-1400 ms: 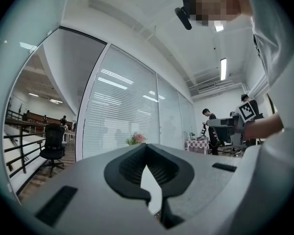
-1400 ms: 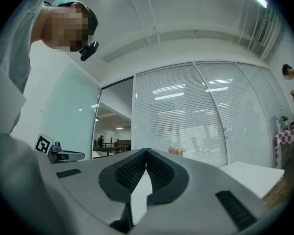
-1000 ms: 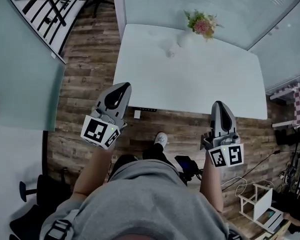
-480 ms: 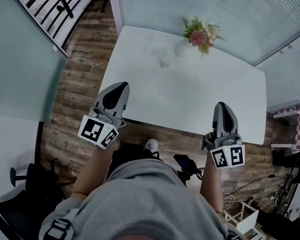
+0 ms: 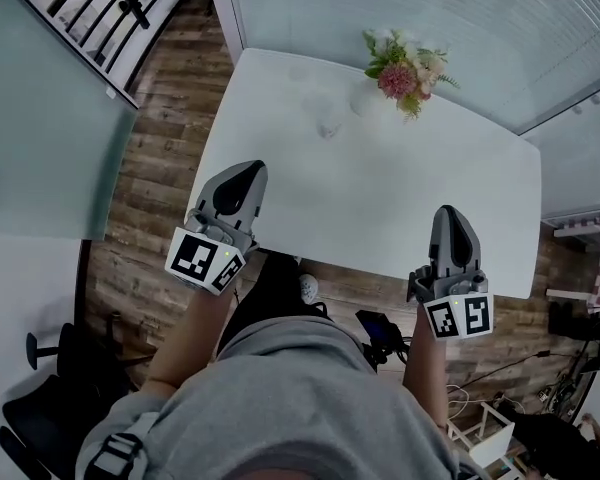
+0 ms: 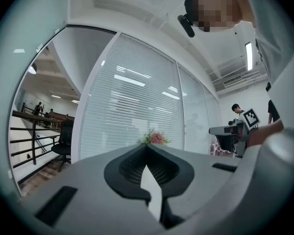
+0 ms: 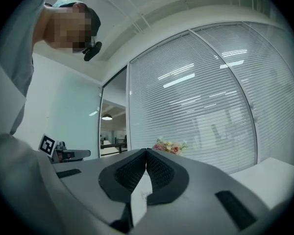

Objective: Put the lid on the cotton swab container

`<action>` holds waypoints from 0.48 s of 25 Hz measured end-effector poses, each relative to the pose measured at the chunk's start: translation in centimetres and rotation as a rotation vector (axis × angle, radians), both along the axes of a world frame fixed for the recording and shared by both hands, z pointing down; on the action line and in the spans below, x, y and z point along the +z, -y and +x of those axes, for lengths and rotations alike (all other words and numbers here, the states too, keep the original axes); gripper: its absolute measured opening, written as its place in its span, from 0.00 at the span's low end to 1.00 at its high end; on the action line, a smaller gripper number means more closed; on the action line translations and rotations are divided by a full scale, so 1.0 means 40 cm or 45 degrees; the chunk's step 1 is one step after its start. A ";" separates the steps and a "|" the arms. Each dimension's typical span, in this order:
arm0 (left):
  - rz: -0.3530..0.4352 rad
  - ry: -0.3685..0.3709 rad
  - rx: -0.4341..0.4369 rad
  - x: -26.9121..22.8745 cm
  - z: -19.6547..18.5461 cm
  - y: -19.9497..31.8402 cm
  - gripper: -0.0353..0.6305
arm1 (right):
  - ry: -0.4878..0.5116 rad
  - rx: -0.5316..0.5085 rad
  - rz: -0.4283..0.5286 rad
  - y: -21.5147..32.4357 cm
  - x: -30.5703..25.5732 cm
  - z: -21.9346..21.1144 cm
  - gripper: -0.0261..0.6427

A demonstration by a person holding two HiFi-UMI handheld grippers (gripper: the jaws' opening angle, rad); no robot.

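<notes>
White table (image 5: 400,208) with a vase of flowers (image 5: 402,66) at its far edge. A small clear item (image 5: 328,127) just beside the vase is probably the cotton swab container; no lid can be made out. The left gripper (image 5: 248,168) and right gripper (image 5: 451,213), both pinched together and empty, are at the edge opposite the vase. Best to find the lid first and part the jaws before contact. Only the head view shows the item; the gripper views confirm the meeting pads.
</notes>
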State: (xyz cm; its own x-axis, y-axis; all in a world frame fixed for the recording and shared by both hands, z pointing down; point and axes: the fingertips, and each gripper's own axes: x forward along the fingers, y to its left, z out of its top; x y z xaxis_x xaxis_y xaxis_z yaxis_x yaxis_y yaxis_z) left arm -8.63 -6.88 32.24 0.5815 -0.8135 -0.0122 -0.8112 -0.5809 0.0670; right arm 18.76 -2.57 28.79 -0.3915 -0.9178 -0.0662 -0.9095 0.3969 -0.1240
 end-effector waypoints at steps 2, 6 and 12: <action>-0.010 -0.002 0.008 0.009 0.005 0.032 0.05 | -0.003 0.006 -0.011 0.021 0.003 0.000 0.07; -0.027 0.003 0.050 0.015 0.018 0.082 0.05 | -0.023 0.033 -0.024 0.062 0.000 0.006 0.07; -0.013 0.024 0.079 0.009 0.006 0.163 0.05 | -0.059 0.071 0.020 0.135 -0.032 -0.016 0.07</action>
State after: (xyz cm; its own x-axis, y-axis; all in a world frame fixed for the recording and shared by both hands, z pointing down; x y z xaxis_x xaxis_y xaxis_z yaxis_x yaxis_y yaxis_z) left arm -8.38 -13.40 32.60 0.6310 -0.7757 0.0071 -0.7747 -0.6296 0.0579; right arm 18.12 -7.98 27.49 -0.3427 -0.9373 -0.0642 -0.9348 0.3470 -0.0755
